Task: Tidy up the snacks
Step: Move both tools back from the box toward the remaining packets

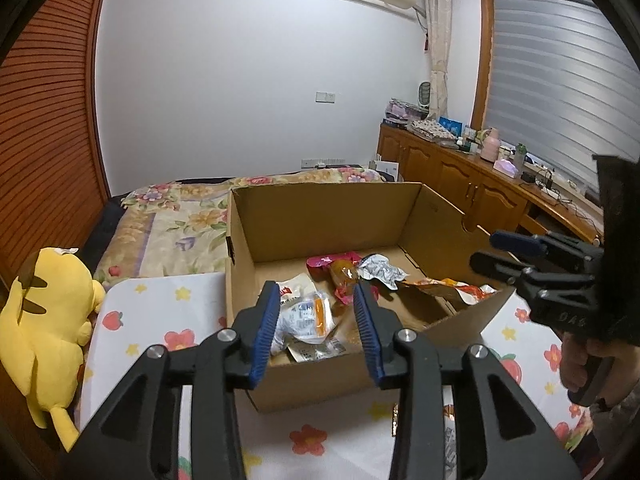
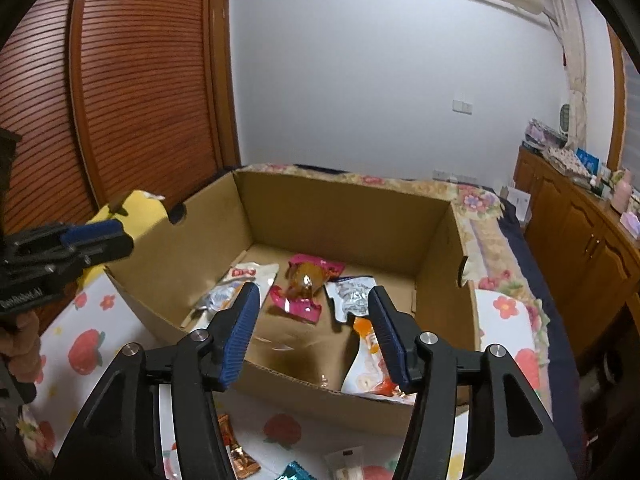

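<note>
Several snack packets [image 1: 308,316] are already lying on the floor of the open cardboard box [image 1: 320,216] in the left wrist view, a white one nearest, a pink-and-amber one and a silvery one further in, an orange one toward the right wall. The left hand-held gripper [image 1: 316,328] is hovering over the box's near wall with its blue pads apart and nothing between them; the white packet lies below, untouched. The right hand-held gripper [image 1: 496,252] is reaching in from the side over the box's right wall. A yellow plush toy [image 1: 44,320] is sitting just beside the box on the flowered bed cover [image 1: 160,320]. In the right wrist view, the right hand-held gripper [image 2: 312,332] is likewise standing open and empty above the near wall, and the same packets are showing inside. Below it, outside the box, a few more snacks are waiting on the cover: an orange-brown bar [image 2: 238,452], a teal wrapper [image 2: 294,472] and a pale packet [image 2: 346,464]. So the sorting looks partly done. The near box wall is standing between both tools and those leftovers.
</note>
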### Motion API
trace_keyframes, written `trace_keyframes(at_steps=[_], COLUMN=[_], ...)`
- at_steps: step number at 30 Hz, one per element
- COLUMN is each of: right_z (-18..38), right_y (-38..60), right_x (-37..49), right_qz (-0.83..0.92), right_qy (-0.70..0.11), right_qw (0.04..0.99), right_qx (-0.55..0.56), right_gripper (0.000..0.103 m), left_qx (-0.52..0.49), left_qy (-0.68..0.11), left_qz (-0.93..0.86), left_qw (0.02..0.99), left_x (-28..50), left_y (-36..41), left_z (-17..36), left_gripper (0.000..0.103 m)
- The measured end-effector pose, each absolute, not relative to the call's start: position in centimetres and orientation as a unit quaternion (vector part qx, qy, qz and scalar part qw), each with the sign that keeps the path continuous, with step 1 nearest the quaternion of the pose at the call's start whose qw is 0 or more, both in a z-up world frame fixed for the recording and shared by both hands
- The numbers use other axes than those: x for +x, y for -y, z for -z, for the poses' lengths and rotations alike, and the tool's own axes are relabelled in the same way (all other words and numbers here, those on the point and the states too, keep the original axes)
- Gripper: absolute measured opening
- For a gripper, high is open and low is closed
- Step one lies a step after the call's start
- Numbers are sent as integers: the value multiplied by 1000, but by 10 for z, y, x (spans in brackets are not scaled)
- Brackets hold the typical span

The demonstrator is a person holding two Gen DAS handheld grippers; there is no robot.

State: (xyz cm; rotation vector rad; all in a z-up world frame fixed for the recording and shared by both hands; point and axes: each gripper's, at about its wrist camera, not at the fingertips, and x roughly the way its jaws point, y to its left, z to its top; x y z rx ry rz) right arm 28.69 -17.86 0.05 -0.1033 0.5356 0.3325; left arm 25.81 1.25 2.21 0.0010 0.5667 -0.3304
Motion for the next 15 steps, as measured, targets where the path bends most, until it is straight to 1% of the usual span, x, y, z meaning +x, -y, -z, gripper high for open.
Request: trace_keyframes(at_steps=[8, 9, 12, 15], right_z=[-9, -8, -6, -2], right_y=[184, 185, 189, 194], right_x=[249, 243, 228, 216], right_qz=[-181, -182, -186, -189], right_qy=[-236, -234, -228, -230], right_qw=[953, 954, 954, 953], right_qx=[-52, -53, -54, -48], right_gripper=[58, 58, 58, 58], left_qx=[14, 18, 22, 18], left_qy=[-277, -277, -268, -259], left_qz=[171, 172, 175, 181], left_qw=[945, 945, 947, 949], left_x=[243, 241, 232, 223], left_y=[-4, -2, 1, 4], left_z=[-23, -23, -23, -23], left_gripper=[43, 49, 60, 80])
